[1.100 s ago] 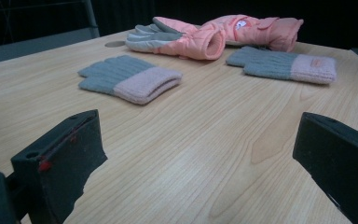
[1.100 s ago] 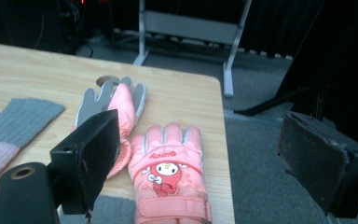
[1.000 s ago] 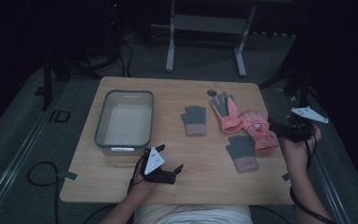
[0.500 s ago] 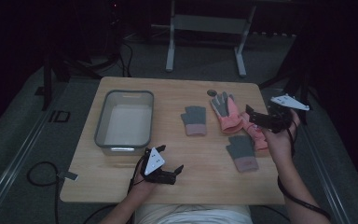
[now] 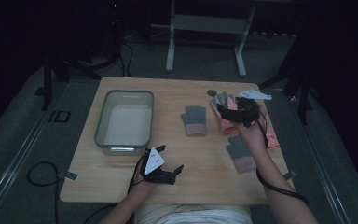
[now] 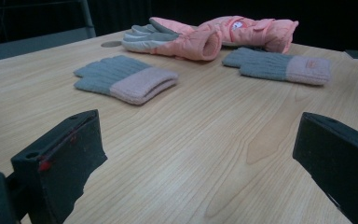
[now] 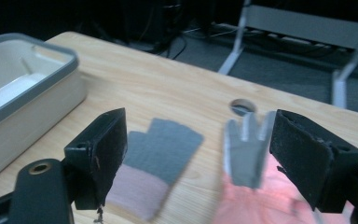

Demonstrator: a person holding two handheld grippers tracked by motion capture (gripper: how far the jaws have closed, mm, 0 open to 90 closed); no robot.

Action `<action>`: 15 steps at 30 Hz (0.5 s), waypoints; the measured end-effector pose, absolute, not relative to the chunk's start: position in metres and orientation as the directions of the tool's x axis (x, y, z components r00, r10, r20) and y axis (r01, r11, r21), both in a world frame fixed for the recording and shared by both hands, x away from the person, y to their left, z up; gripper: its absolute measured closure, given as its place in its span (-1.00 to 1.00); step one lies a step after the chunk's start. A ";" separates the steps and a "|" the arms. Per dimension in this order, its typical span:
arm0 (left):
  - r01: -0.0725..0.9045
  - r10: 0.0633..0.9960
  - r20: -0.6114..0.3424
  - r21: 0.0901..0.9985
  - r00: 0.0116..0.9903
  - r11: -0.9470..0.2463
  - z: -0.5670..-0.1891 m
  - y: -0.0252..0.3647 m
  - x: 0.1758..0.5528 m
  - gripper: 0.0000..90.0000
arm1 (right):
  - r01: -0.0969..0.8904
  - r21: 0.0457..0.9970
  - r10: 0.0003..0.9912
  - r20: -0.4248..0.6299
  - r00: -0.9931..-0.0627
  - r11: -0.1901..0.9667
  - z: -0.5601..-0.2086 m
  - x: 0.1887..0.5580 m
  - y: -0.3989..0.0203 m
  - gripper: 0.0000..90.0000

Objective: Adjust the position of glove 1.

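Two grey knit gloves with pink cuffs lie flat on the wooden table, one at the middle (image 5: 195, 120) (image 6: 126, 77) (image 7: 163, 149) and one to the right (image 5: 240, 151) (image 6: 279, 65). A pair of pink ski gloves (image 5: 270, 135) (image 6: 191, 39) lies behind them. My right gripper (image 5: 220, 109) (image 7: 198, 130) hovers over the grey fingers of one ski glove (image 7: 247, 149); its jaws stand wide, have just been closing a little, and grip nothing. My left gripper (image 5: 171, 157) (image 6: 200, 154) rests open near the front edge, facing the gloves.
A grey-rimmed white tub (image 5: 123, 119) (image 7: 23, 93) stands at the table's left. A round hole (image 5: 211, 92) (image 7: 241, 106) is in the tabletop behind the ski gloves. Metal stand legs (image 5: 205, 23) and cables are on the floor beyond the table.
The right gripper has travelled left from the table's right edge to above the pink ski gloves. The left gripper has stayed where it was.
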State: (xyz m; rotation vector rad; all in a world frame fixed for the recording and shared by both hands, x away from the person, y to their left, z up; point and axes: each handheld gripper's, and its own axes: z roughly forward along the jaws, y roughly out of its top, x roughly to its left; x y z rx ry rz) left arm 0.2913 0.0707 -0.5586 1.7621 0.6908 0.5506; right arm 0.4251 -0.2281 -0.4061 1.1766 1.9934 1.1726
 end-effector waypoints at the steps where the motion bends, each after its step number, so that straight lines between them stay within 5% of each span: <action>1: 0.178 0.692 0.025 0.959 0.722 -0.220 -0.559 0.071 0.291 -0.97 | 0.411 0.878 0.876 -0.017 -0.482 0.243 -0.408 0.427 -0.225 -0.56; 15: 0.178 0.687 0.022 0.959 0.727 -0.219 -0.559 0.071 0.291 -0.97 | 0.436 0.833 0.810 -0.023 -0.586 0.340 -0.451 0.462 -0.171 -0.29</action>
